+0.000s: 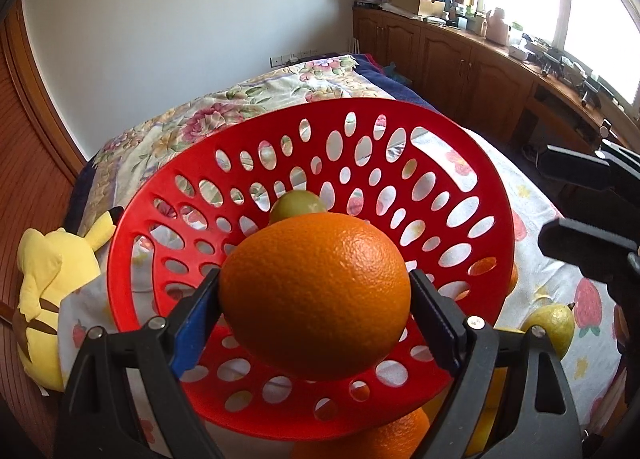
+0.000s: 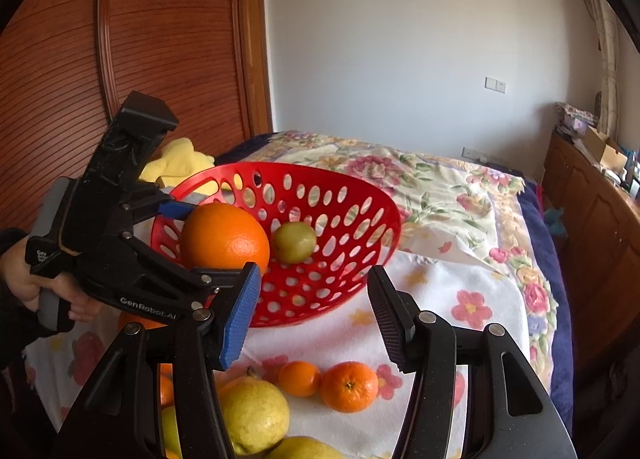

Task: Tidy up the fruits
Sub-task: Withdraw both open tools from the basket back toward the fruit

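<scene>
The left gripper (image 1: 316,295) has its jaws closed on a large orange (image 1: 314,295), one pad pressed to each side of the fruit, and holds it over the near rim of the red perforated basket (image 1: 400,147); from the right wrist view the same orange (image 2: 225,239) sits just above the basket's left rim (image 2: 360,187), clear of the basket floor. Inside the basket lies a single green fruit (image 2: 294,242) (smooth-skinned, its kind hard to tell), resting toward the far wall and apart from the held orange; in the left wrist view only its top (image 1: 297,203) shows behind the orange.

The right gripper (image 2: 314,319) hangs with its jaws spread wide and nothing between them, just in front of the basket on the bed's near side; its blue-padded finger overlaps the left gripper's body in the picture, though whether they touch I cannot tell.

The basket stands on a white flowered cloth (image 2: 460,299) spread over the bed (image 2: 420,179); near the bed's front edge, on that cloth, lie two small tangerines (image 2: 349,387) side by side and touching, and just left of them a yellow lemon (image 2: 256,415); another orange (image 1: 396,437) shows under the basket's near rim. A yellow plush toy (image 1: 44,291) sits at the bed's left edge, beside the basket.
</scene>
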Tool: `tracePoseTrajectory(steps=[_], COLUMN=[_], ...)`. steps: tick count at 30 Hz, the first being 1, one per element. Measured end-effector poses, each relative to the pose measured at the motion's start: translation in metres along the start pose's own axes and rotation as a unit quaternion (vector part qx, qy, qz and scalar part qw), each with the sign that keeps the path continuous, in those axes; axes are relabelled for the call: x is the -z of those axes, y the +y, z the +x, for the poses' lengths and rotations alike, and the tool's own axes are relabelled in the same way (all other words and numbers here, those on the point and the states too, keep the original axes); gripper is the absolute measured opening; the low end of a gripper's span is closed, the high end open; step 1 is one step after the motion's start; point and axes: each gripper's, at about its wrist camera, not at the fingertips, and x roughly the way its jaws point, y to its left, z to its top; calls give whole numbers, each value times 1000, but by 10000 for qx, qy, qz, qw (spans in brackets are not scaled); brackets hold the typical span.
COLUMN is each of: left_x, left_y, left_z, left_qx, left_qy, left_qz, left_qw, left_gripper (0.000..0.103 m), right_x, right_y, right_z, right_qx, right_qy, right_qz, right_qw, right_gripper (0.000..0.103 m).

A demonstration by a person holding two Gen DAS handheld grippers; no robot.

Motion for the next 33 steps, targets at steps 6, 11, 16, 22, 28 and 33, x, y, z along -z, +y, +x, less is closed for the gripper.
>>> tracePoseTrajectory(steps=[6, 11, 16, 22, 28, 33], left_x=[-3, -15, -7, 23, 51, 78], left_y=[-1, 1, -2, 0, 2, 5], left_z=[5, -26, -52, -73, -88, -99], left_qx=[16, -74, -141, 29, 75, 9], left_qy=[131, -342, -741, -1025, -1107, -1227], left_qz=[-75, -137, -89, -230, -358, -480], left_qw=[9999, 9993, 9971, 9945, 9932, 9913], left_gripper=[90, 91, 91, 91, 91, 91], right_x=[8, 11, 13, 25, 42, 62], right_y=[-3, -3, -2, 1, 9, 17], right_z=[-6, -10, -17, -28, -36, -37], right_qx=[18, 31, 47, 136, 373, 557], right_qy=[11, 13, -9, 59, 159, 311], right_qz=[74, 96, 150, 268, 374, 487], right_qw=[10000, 9999, 9999, 9995, 9985, 9968], right_gripper=[58, 58, 58, 58, 59, 59])
